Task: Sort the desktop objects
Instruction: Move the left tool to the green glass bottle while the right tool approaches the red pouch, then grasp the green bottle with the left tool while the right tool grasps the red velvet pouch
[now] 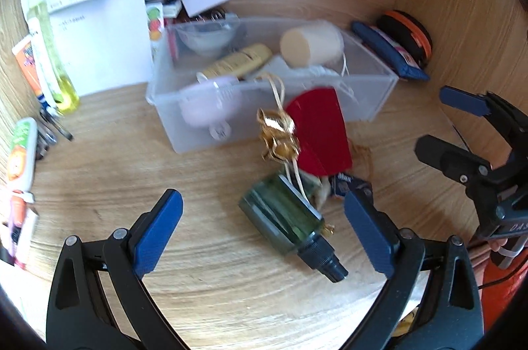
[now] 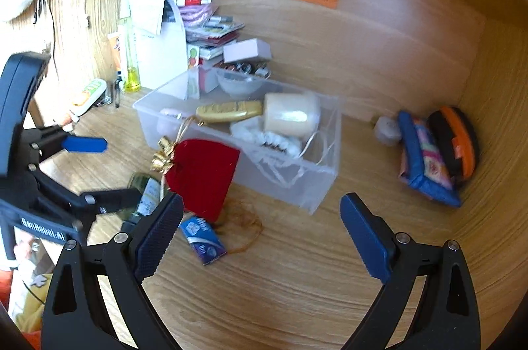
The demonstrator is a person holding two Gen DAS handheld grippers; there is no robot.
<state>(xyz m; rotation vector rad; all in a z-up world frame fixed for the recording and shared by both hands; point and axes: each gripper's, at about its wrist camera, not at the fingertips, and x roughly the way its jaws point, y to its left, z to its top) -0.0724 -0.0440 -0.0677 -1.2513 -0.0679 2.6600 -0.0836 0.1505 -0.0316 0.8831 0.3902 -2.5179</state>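
Note:
A clear plastic bin [image 1: 379, 92] [image 2: 316, 181] stands on the wooden desk, holding a cream cylinder [image 1: 310, 44], a gold tube [image 1: 237, 62] and a pink item. A red velvet pouch [image 1: 318, 132] [image 2: 203, 175] with a gold bow [image 1: 277, 135] leans against the bin's front. A dark green spray bottle [image 1: 287, 224] [image 2: 147, 191] lies in front of it, between my left gripper's [image 1: 262, 232] open fingers. A small blue packet [image 2: 203, 239] lies by my right gripper [image 2: 262, 237], which is open and empty.
A white paper holder [image 1: 99, 29], a yellow bottle [image 1: 57, 62], tubes and pens line the left wall. Boxes and packets are stacked behind the bin. A blue pouch [image 2: 425, 158] and an orange-black case [image 2: 457, 142] sit in the right corner. Sticky notes hang on the back wall.

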